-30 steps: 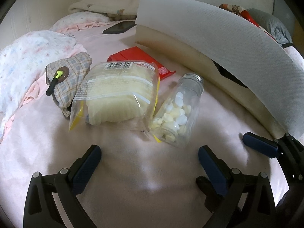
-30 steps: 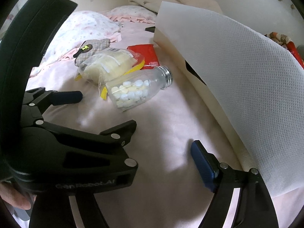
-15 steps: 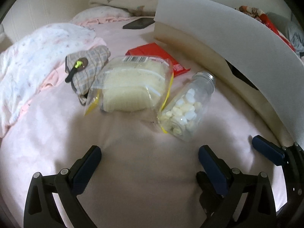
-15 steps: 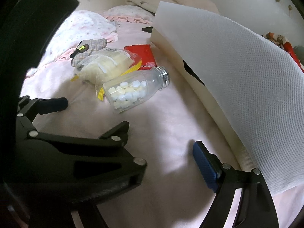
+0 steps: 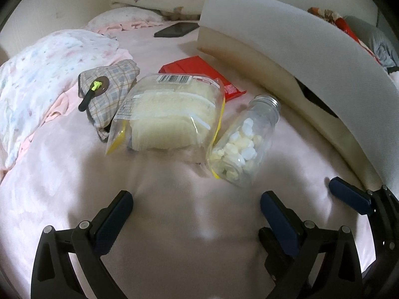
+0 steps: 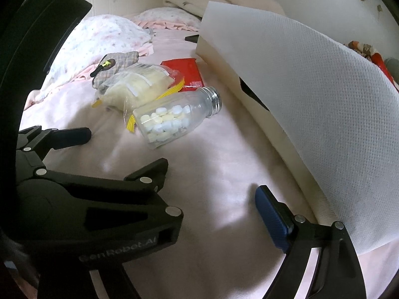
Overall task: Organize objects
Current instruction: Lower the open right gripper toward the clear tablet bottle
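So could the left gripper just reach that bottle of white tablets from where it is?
Probably yes: the left gripper stands open, and only bare pink blanket lies between it and the bottle.

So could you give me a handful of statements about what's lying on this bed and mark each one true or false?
1. The clear bottle stands upright. False: it lies on its side on the pink blanket.
2. The bottle holds small white and pale yellow tablets. True.
3. The left gripper is clamped on the bottle. False: its jaws are open with only blanket between them.
4. The plastic bag lies partly on a red packet. True.
5. The checked pouch sits inside the beige box. False: it lies on the blanket beside the bag.
6. A dark phone lies farther back on the bed. True.
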A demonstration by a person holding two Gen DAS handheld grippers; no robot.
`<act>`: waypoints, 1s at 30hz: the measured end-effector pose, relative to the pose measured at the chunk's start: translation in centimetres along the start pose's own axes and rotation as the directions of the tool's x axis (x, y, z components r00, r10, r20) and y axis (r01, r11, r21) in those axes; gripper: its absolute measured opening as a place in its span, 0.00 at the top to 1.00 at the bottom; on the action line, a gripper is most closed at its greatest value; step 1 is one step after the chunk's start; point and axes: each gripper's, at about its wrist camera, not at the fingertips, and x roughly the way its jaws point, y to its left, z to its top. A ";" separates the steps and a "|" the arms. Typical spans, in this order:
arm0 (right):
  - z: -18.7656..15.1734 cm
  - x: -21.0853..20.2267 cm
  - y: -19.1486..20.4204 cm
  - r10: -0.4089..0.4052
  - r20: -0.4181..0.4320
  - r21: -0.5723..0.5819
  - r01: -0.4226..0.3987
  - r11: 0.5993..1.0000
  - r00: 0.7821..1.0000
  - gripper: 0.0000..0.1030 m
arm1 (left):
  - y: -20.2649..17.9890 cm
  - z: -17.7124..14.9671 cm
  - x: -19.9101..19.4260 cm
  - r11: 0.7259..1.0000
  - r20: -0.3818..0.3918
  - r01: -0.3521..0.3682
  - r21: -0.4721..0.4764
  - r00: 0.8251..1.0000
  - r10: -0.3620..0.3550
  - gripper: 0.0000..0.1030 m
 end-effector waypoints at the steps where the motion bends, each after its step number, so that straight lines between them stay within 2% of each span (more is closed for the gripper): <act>1: -0.2 -0.1 -0.1 0.005 -0.001 0.006 -0.005 1.000 1.000 0.17 | 0.2 0.4 0.2 1.000 -0.011 0.003 0.000 1.000 -0.003 0.00; 4: -0.3 -0.2 -0.1 0.008 -0.002 0.011 -0.008 1.000 1.000 0.16 | 0.8 0.8 -0.4 1.000 -0.006 0.007 0.019 1.000 -0.007 0.11; 7: -0.8 -0.9 -0.2 0.014 -0.004 0.016 -0.014 1.000 1.000 0.16 | 2.1 1.1 -1.2 1.000 0.012 0.001 -0.005 1.000 -0.001 0.13; 9: -0.7 -0.8 -0.3 0.020 -0.004 0.021 -0.020 1.000 1.000 0.16 | 3.0 1.6 -1.7 1.000 0.007 -0.001 -0.011 1.000 0.001 0.20; 11: -0.8 -1.0 -0.5 0.027 -0.004 0.026 -0.026 0.999 1.000 0.16 | 3.3 2.4 -2.1 0.999 -0.021 -0.044 0.026 0.999 0.044 0.24; 13: -1.3 -1.6 -0.5 0.032 -0.003 0.029 -0.032 0.999 0.999 0.16 | 3.2 3.2 -2.8 0.994 -0.065 -0.067 0.089 0.995 0.073 0.35; 16: -1.3 -1.6 -0.3 0.022 -0.007 0.025 -0.022 0.999 1.000 0.16 | 3.4 4.2 -4.6 0.990 -0.033 -0.018 0.137 0.999 0.023 0.38; 21: -2.0 -2.6 0.0 -0.006 -0.008 0.029 0.006 1.000 1.000 0.16 | 3.3 4.6 -5.6 0.987 0.024 -0.037 0.154 0.999 0.033 0.38; 24: -2.0 -2.6 -0.1 0.004 -0.010 0.038 -0.004 0.999 1.000 0.16 | 2.7 3.9 -3.9 0.985 -0.008 -0.008 0.172 1.000 0.010 0.38; 26: -1.9 -2.4 -0.2 0.013 -0.010 0.043 -0.012 0.999 1.000 0.16 | 2.5 3.2 -2.8 0.985 -0.029 -0.013 0.171 0.999 0.018 0.39; 28: -2.0 -2.5 -0.4 0.025 -0.010 0.050 -0.025 0.998 1.000 0.16 | 2.7 2.4 -1.7 0.989 -0.058 -0.001 0.149 0.998 0.010 0.46; 30: -2.0 -2.5 -0.6 0.040 -0.008 0.060 -0.040 0.997 0.999 0.16 | 3.1 1.8 -0.3 0.994 -0.082 0.017 0.112 0.997 -0.007 0.47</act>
